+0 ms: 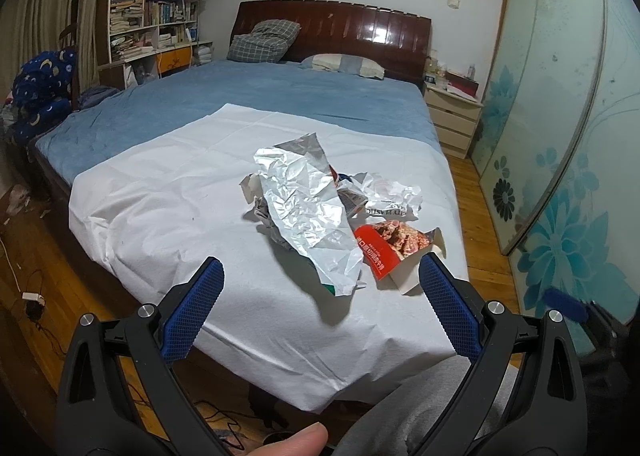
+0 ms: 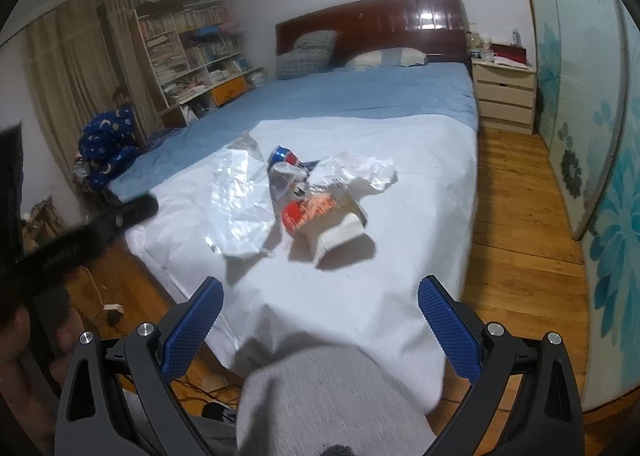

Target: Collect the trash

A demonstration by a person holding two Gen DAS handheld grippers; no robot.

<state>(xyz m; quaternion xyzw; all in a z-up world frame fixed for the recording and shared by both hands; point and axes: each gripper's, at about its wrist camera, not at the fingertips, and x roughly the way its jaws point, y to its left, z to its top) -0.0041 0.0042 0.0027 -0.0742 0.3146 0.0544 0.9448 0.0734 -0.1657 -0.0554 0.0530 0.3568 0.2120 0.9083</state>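
Left wrist view: the left gripper (image 1: 320,280) is spread wide, its blue-padded fingers (image 1: 196,308) apart and holding nothing, hanging over the near edge of a white sheet (image 1: 160,207) that covers the foot of a bed (image 1: 280,91). The trash lies in one heap just past the fingertips, toward 12 to 1 o'clock. A crumpled silver foil wrapper (image 1: 304,207) lies on top, slanting from the far end down toward the gripper. Touching it at 1 o'clock is a red snack carton (image 1: 384,248), torn open and on its side, close to the right finger. Behind the carton sits a crumpled white paper (image 1: 392,195) with printed letters. A thumb (image 1: 292,442) shows at 6 o'clock, and a grey-clad knee (image 1: 420,408) at 5 o'clock. A bookshelf (image 1: 152,3) stands at 10 o'clock, a nightstand (image 1: 452,119) at 2 o'clock

Right wrist view: the right gripper (image 2: 320,296) is likewise wide open and empty, over the near part of the white sheet (image 2: 400,276). The heap lies farther off at 12 o'clock: the foil wrapper (image 2: 240,207) to the left, the red carton (image 2: 316,215) with its white open end toward the camera, the white paper (image 2: 360,171) behind it, and a crushed blue and red can (image 2: 284,155) at the back. The grey knee (image 2: 316,404) fills 6 o'clock. The blurred left gripper (image 2: 100,232) reaches in at 9 o'clock. The wooden floor (image 2: 520,215) runs along at 3 o'clock
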